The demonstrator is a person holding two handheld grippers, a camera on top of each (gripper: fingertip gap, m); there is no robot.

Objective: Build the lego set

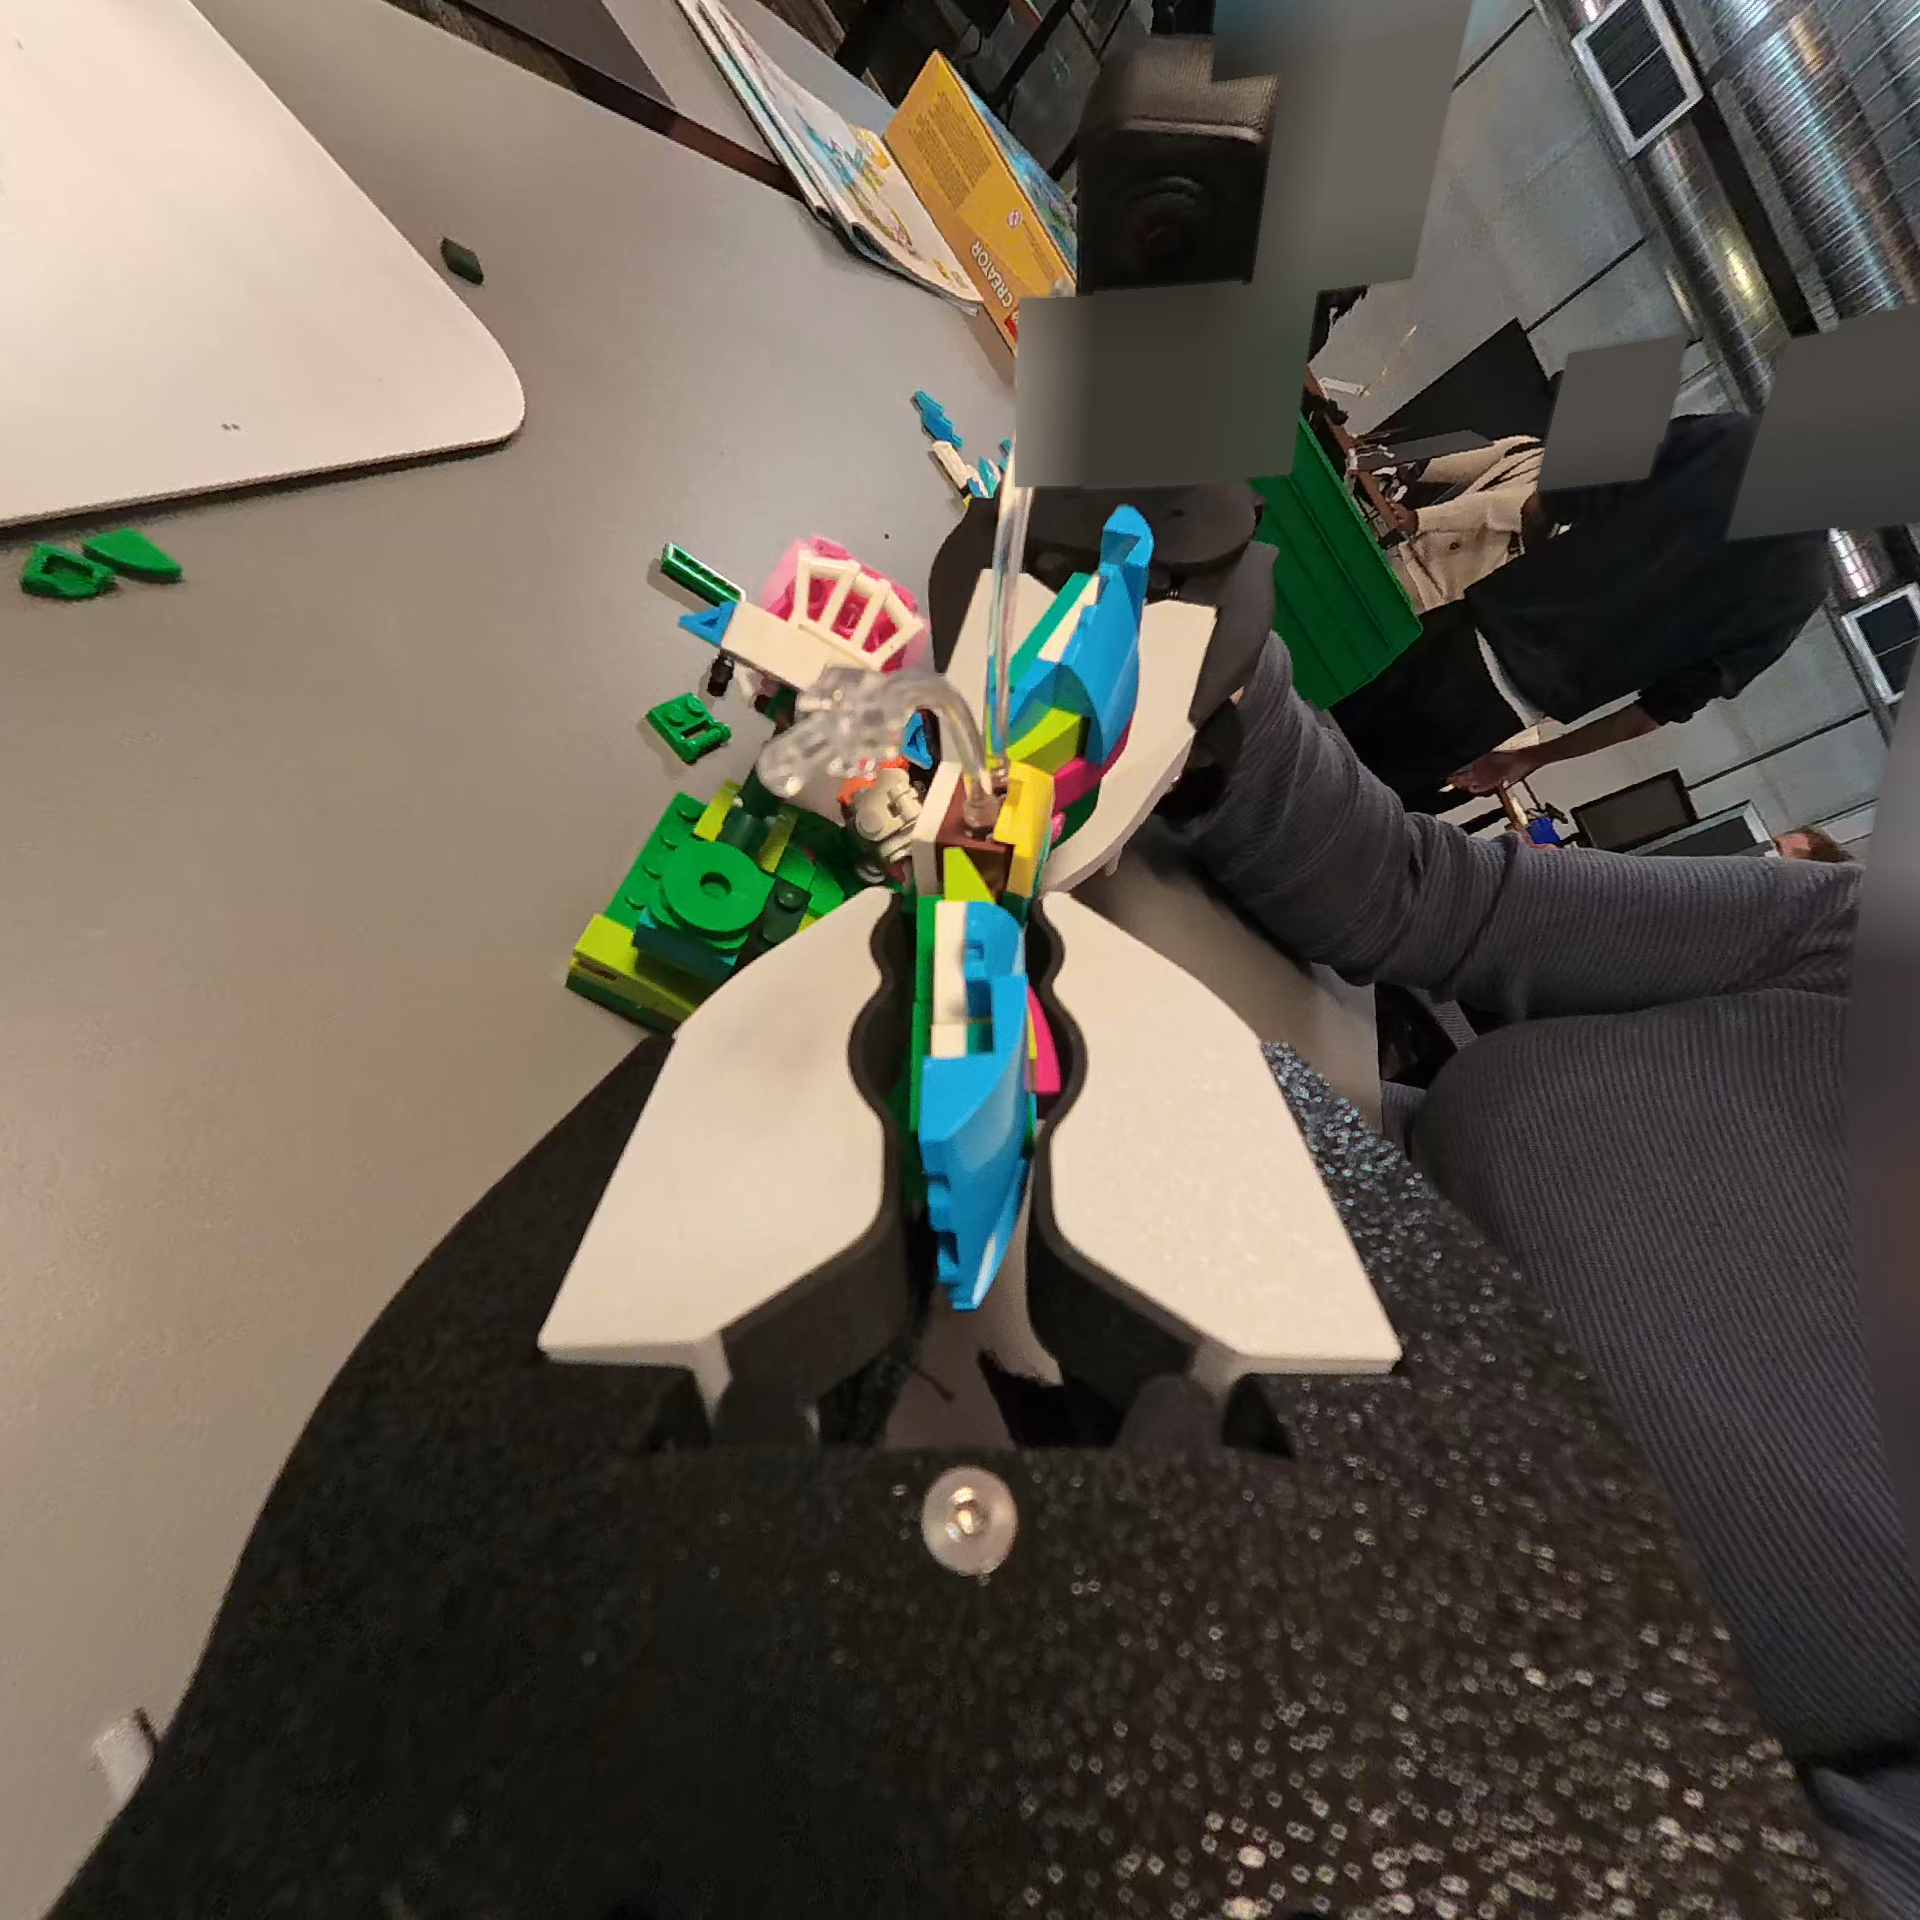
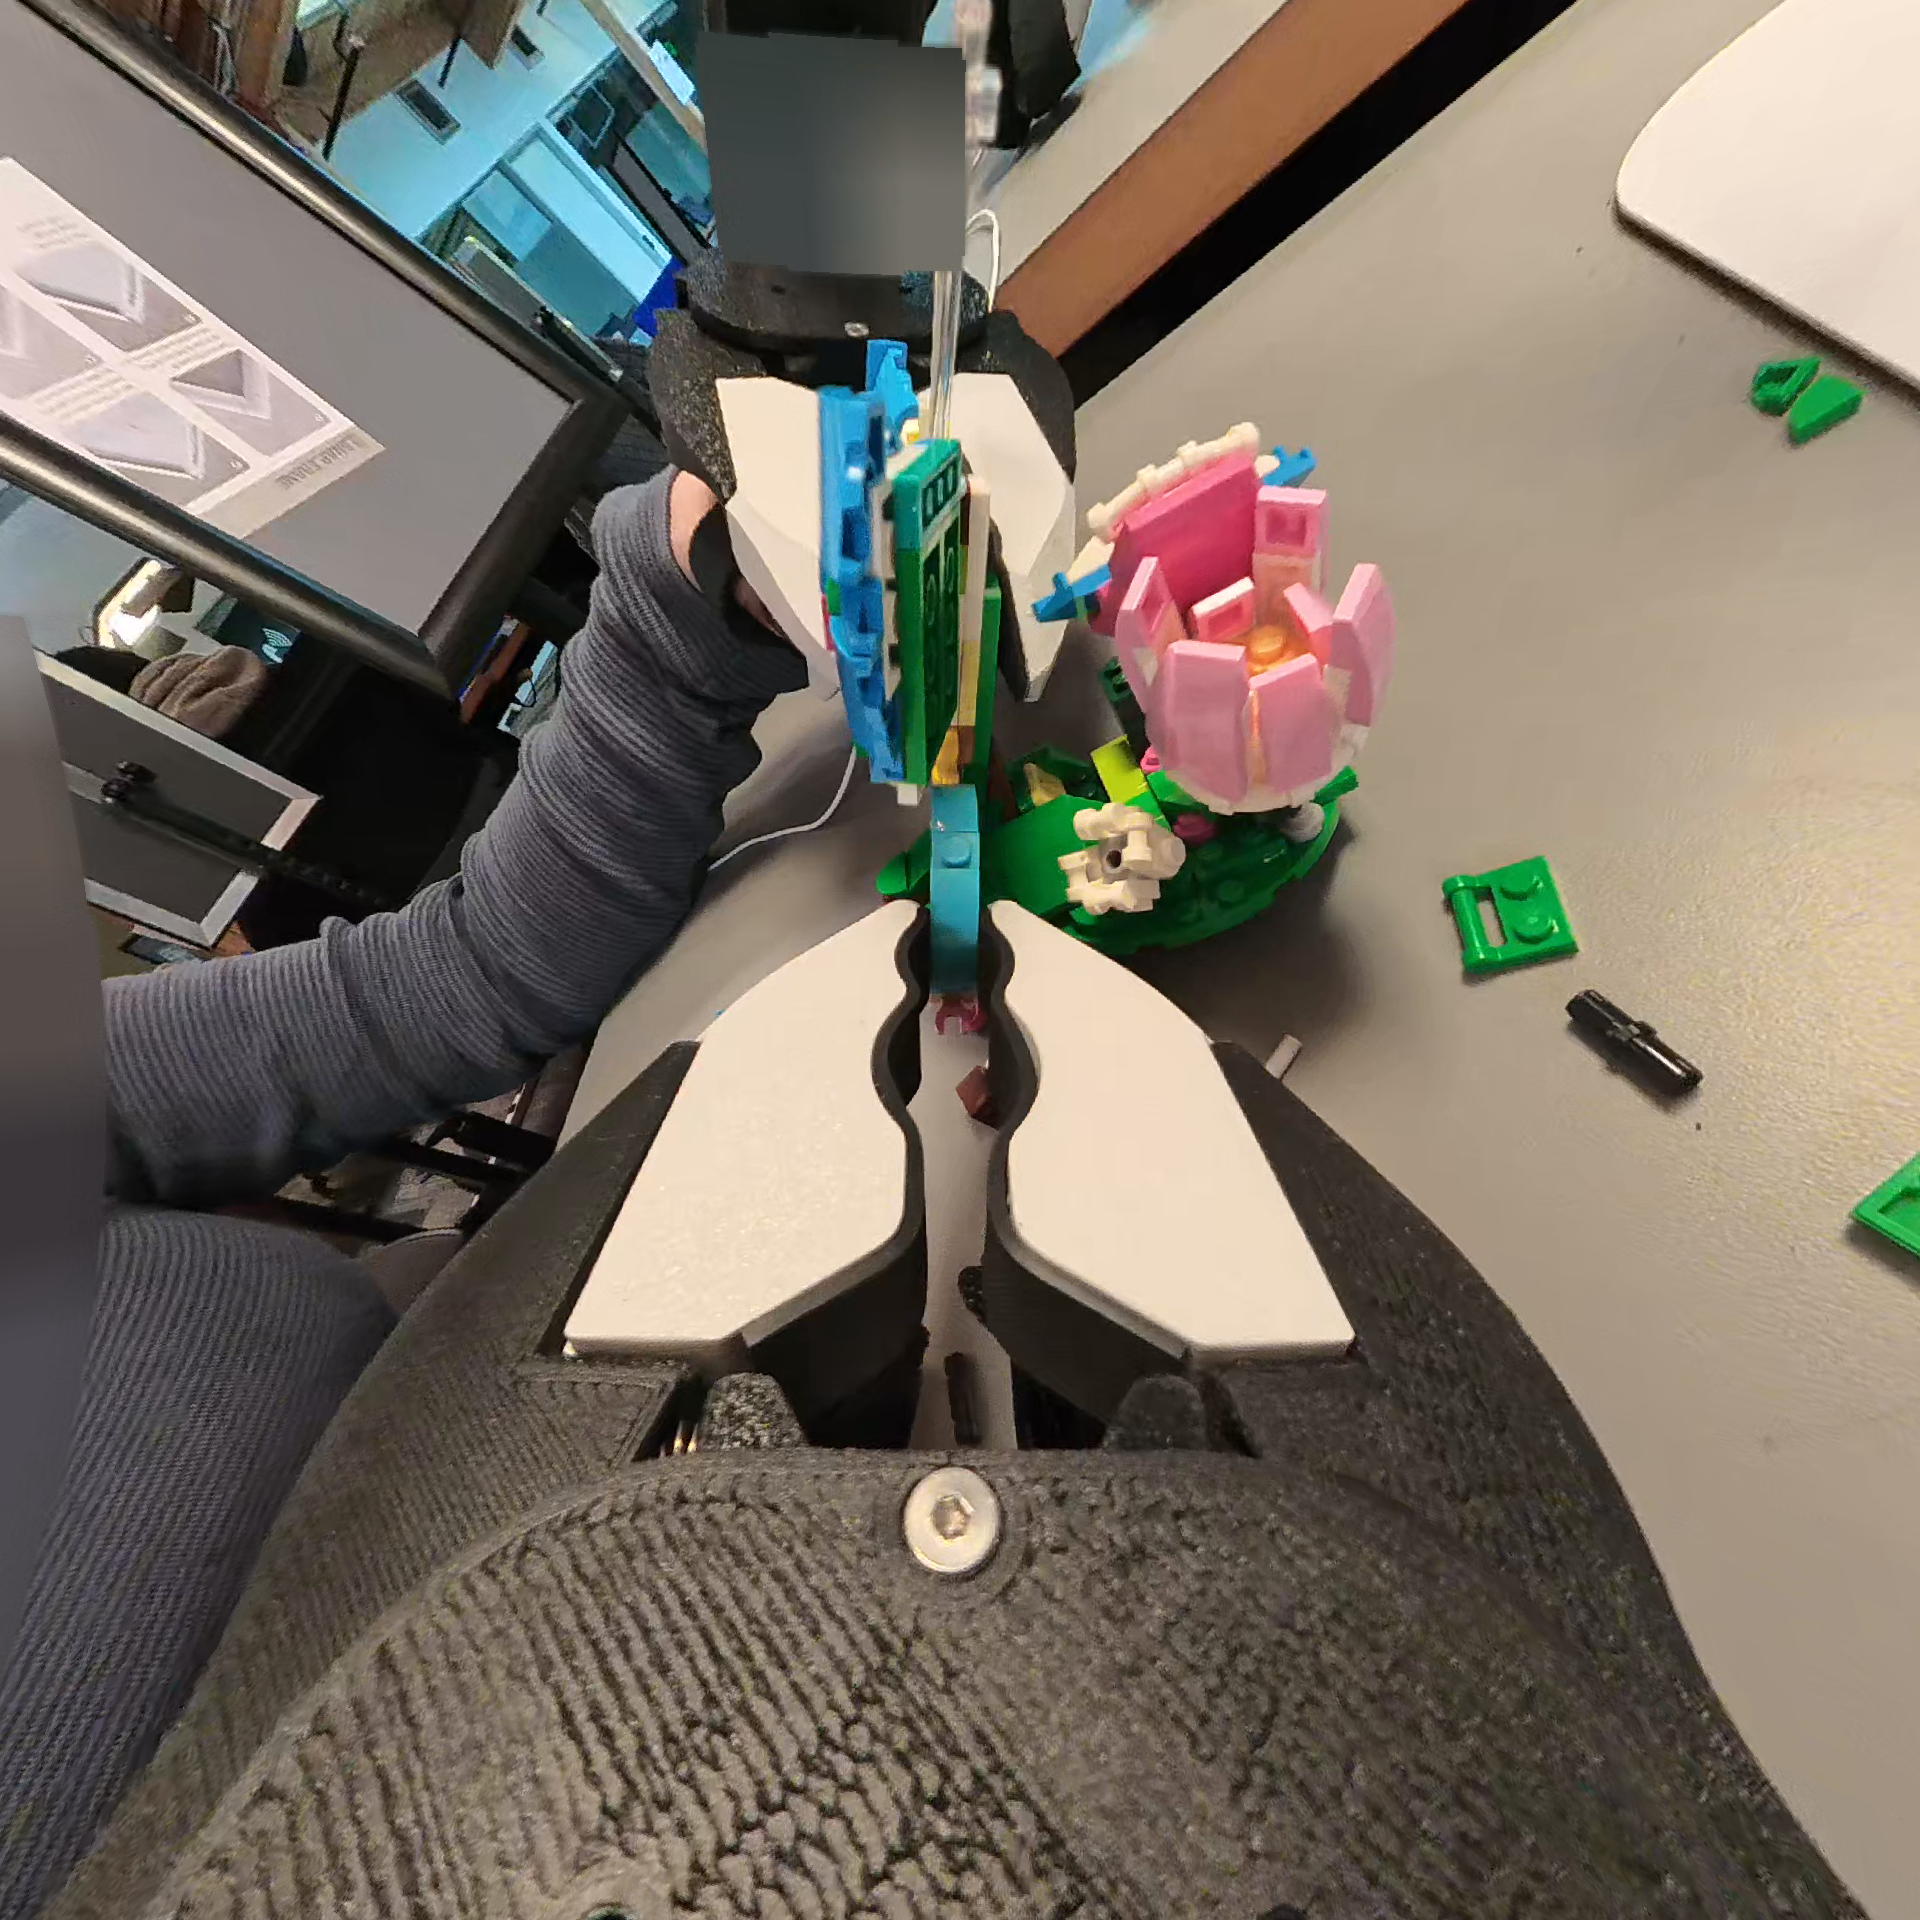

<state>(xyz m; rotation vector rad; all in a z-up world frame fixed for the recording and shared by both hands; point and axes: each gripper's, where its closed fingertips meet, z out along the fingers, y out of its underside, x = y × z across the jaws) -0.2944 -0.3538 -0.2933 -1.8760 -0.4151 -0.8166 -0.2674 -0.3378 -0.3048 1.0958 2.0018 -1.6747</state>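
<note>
Apparently the grey table [image 2: 1558,644] keeps the pink flower model [image 2: 1247,644] parked just beyond both grippers, while the left gripper [image 1: 961,1039] clamps the blue-green assembly [image 1: 977,1091] steady and the right gripper [image 2: 956,935] pinches its teal end piece [image 2: 954,883] onto it.

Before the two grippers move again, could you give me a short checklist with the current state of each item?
1. Left gripper shut on the blue-and-green assembly: ok.
2. Right gripper shut on the teal piece: ok.
3. Teal piece lined up under the assembly's lower end, close to it: ok; whether it is seated, cannot tell.
4. Pink flower model upright on its green base and apart from both grippers: ok.
5. Clear rod beside the assembly free of the fingers: cannot tell.
6. Loose green plate and black pin lying away from the held pieces: ok.
</note>
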